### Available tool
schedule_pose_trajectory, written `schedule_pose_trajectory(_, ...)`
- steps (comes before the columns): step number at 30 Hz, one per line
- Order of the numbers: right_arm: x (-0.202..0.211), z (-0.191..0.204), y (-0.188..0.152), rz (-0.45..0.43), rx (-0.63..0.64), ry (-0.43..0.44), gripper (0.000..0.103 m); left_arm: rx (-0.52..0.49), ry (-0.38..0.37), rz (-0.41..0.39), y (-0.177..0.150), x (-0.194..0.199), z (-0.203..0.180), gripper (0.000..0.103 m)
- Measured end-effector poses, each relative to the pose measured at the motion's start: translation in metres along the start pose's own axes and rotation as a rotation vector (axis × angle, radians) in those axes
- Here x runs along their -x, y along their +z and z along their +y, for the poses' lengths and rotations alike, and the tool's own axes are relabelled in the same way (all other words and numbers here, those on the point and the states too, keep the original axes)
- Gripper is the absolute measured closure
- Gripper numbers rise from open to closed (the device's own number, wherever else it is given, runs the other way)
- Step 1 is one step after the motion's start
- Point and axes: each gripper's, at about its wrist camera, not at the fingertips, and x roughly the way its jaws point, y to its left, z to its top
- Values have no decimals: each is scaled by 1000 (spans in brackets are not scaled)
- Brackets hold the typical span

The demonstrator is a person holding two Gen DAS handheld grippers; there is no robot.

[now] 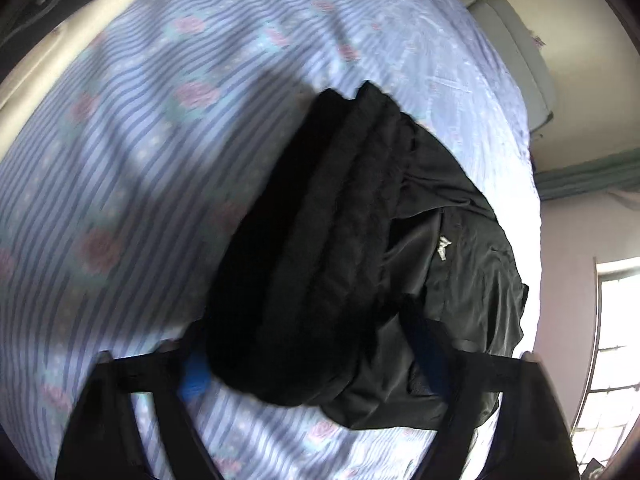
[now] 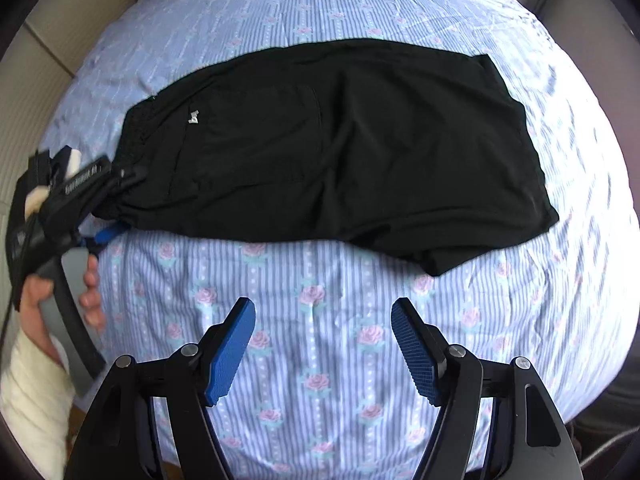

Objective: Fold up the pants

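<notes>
Black pants (image 2: 340, 152) lie flat across the bed, legs stacked, the waistband to the left and the hems to the right. A small white logo (image 2: 194, 118) sits near the waist. My left gripper (image 2: 116, 204) is at the waistband's near corner, held by a hand (image 2: 36, 300) in a white sleeve. In the left wrist view the bunched waistband (image 1: 304, 264) fills the gap of the left gripper (image 1: 312, 368), and the blue pads (image 1: 194, 378) press on it. My right gripper (image 2: 324, 344) hangs open over bare sheet in front of the pants, nothing between its fingers.
The bed is covered by a blue striped sheet with pink roses (image 2: 320, 400). A beige padded surround (image 2: 48, 40) runs along the left and far sides. A window (image 1: 612, 340) and a wall stand beyond the bed's edge.
</notes>
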Motion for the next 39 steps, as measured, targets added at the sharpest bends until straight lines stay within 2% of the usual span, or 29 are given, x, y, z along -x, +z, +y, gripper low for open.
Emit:
schedule_pose_trajectory(4,-2,4,-4,12,-28,5,32,-27,-2,9,8,5,1,71)
schedule_pose_trajectory(7,-3,8,-4,8,-33,-5,32,-12,-28,-12,14,26,3,84)
schedule_pose_trajectory(10,-1,11,-4,4,-30,17,33,-50,-44,-108,17,58,-6,84)
schedule_pose_trajectory(11,0,13,-4,0,-26,26,33,-61,-38,-111,20,59,-7,84)
schedule_pose_trajectory(15,-1,13,-4,-1,-30,9,32,-54,-7,-30,30,37,2,80)
schedule_pose_trajectory(17,-3,12,-3,10,-47,3,32,-75,20,-20,28,30,3,71)
schedule_pose_trajectory(19,-3,13,-4,12,-46,5,32,-43,10,-13,24,27,7,47)
schedule_pose_trajectory(21,-3,14,-4,9,-31,-8,32,-18,-13,-13,21,23,8,44)
schedule_pose_trajectory(22,-3,13,-5,7,-24,-16,32,-10,-6,-13,20,21,8,47)
schedule_pose_trajectory(23,-3,11,-5,6,-25,-20,32,-11,3,-21,19,21,8,55)
schedule_pose_trajectory(24,-2,9,-5,6,-30,-22,32,-11,24,-30,19,22,7,78)
schedule_pose_trajectory(28,0,-1,-6,-9,-54,-37,33,-33,21,-64,17,39,-4,82)
schedule_pose_trajectory(33,17,-28,-6,-72,-103,32,33,-245,114,-144,7,77,-69,83)
schedule_pose_trajectory(39,38,-90,-10,-112,-187,66,33,-474,97,-213,-22,110,-174,84)
